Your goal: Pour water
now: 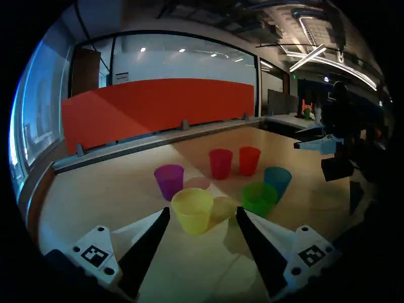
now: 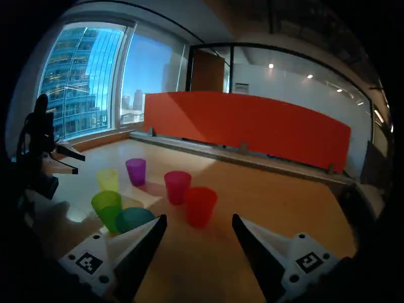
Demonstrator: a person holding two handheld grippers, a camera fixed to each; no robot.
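Several plastic cups stand upright on a wooden table (image 1: pixel 101 197). In the left gripper view the yellow cup (image 1: pixel 192 210) is nearest, just ahead of my open left gripper (image 1: pixel 202 222). Behind it stand the purple cup (image 1: pixel 169 181), magenta cup (image 1: pixel 221 163), red cup (image 1: pixel 249 160), blue cup (image 1: pixel 277 182) and green cup (image 1: pixel 259 199). The other gripper (image 1: pixel 323 146) hovers at the right. In the right gripper view my right gripper (image 2: pixel 198 227) is open, with the red cup (image 2: pixel 200 205) just ahead of it. Around it stand the magenta cup (image 2: pixel 177 186), purple cup (image 2: pixel 136 171), yellow cup (image 2: pixel 108 180), green cup (image 2: pixel 107 208) and blue cup (image 2: pixel 134 219).
An orange divider panel (image 1: pixel 156 108) runs along the table's far edge. Large windows (image 2: pixel 86 86) lie beyond the table. Glass partitions and other desks stand in the background. Bare tabletop (image 2: pixel 283 202) stretches to the right of the cups in the right gripper view.
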